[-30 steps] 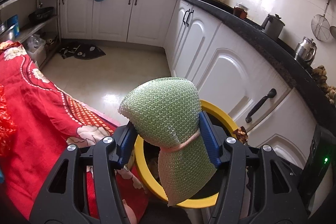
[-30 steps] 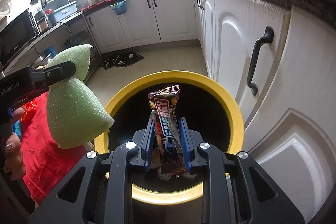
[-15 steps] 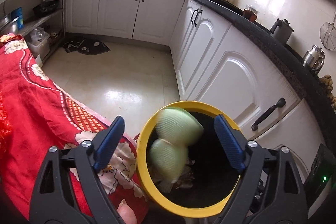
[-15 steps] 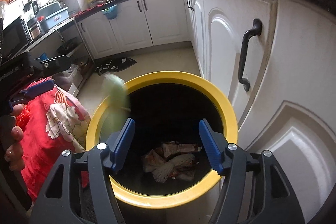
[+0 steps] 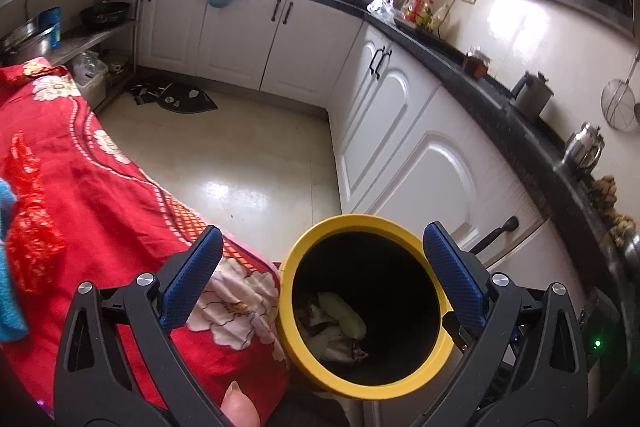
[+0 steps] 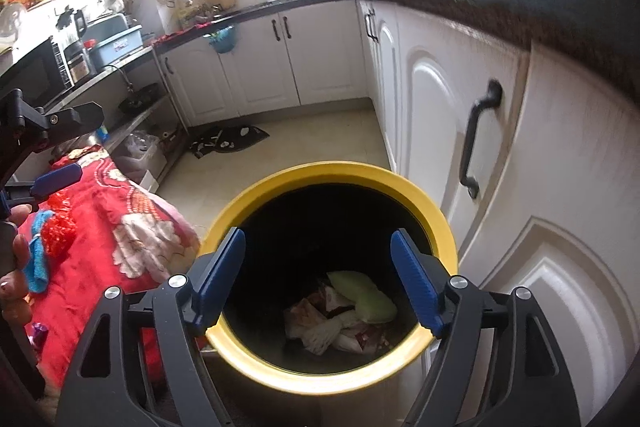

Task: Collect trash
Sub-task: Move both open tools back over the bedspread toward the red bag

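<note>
The depths of the yellow-rimmed bin [image 6: 332, 175] are dark, so the crumpled wrappers [image 6: 324, 327] at its bottom are hard to tell apart; the bin's base is cut off below the frame in both views. The right claw [image 6: 318, 275] hangs directly above the bin's mouth, its blue pads spread wide and holding nothing. The left claw [image 5: 320, 267] is poised over the bin [image 5: 304, 339] too, jaws equally far apart and bare, with one pad above the red floral cloth [image 5: 100, 195] beside the bin. A pale green bubble-wrap bundle [image 6: 362, 293] lies inside the bin on the wrappers, well below both claws. Beyond the bin stand white cabinets [image 6: 448, 99]
</note>
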The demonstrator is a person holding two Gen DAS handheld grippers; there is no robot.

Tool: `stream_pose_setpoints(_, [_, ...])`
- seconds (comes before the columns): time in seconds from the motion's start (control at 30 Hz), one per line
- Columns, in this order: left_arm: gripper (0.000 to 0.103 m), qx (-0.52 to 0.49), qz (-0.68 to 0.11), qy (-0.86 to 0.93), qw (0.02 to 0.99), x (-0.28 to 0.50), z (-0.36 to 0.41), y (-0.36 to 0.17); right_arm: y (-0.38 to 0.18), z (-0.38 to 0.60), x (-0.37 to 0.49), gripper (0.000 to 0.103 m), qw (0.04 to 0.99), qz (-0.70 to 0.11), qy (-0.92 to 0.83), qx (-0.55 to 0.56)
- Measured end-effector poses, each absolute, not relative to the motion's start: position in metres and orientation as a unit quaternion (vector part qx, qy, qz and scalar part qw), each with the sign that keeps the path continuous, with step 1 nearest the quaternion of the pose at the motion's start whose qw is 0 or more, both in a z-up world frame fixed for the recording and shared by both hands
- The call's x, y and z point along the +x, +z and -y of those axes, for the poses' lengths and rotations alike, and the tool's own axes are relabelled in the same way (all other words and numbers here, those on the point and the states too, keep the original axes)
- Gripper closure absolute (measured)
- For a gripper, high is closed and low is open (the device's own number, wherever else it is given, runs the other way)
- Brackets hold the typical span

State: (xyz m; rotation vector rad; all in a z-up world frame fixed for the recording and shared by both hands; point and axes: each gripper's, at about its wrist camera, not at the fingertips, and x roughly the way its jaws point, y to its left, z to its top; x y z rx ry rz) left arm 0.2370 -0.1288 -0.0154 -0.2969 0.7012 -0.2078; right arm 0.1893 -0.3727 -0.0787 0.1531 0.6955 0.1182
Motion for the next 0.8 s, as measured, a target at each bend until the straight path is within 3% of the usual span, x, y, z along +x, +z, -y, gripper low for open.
stream_pose_setpoints(0.8, [0.011,-0.185,-0.285,-0.035,0.94,0.179,0.003,0.025,-0.016,0.291,0.153,0.02,0.949,-0.282,0.138,0.022])
